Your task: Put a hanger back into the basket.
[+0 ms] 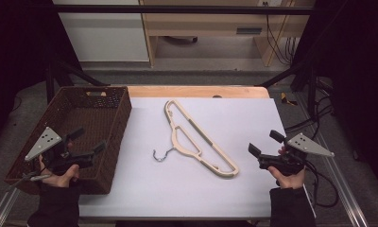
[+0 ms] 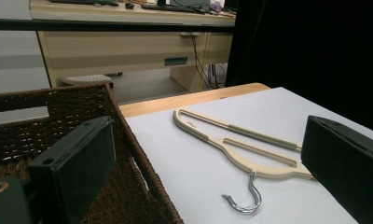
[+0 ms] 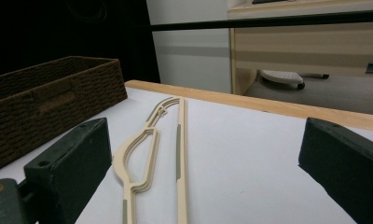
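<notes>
A cream plastic hanger (image 1: 201, 130) with a metal hook (image 1: 161, 155) lies flat and slantwise on the white table sheet (image 1: 177, 189). A hand holds my left gripper (image 1: 90, 140) over the near right part of the brown wicker basket (image 1: 123, 118); it is open, with nothing between its jaws. In the left gripper view the hanger (image 2: 250, 165) and its hook (image 2: 250, 200) lie ahead between the jaws of the left gripper (image 2: 208, 158). My right gripper (image 1: 264, 143) is held at the table's right edge, open and empty. In the right gripper view the hanger (image 3: 180, 154) runs away from the right gripper (image 3: 208, 158).
The basket (image 2: 128, 144) stands along the sheet's left edge and looks empty; it shows as well in the right gripper view as the basket (image 3: 58, 98). A wooden table edge (image 1: 196, 91) borders the back. Black frame bars and cables (image 1: 319, 123) stand at the right.
</notes>
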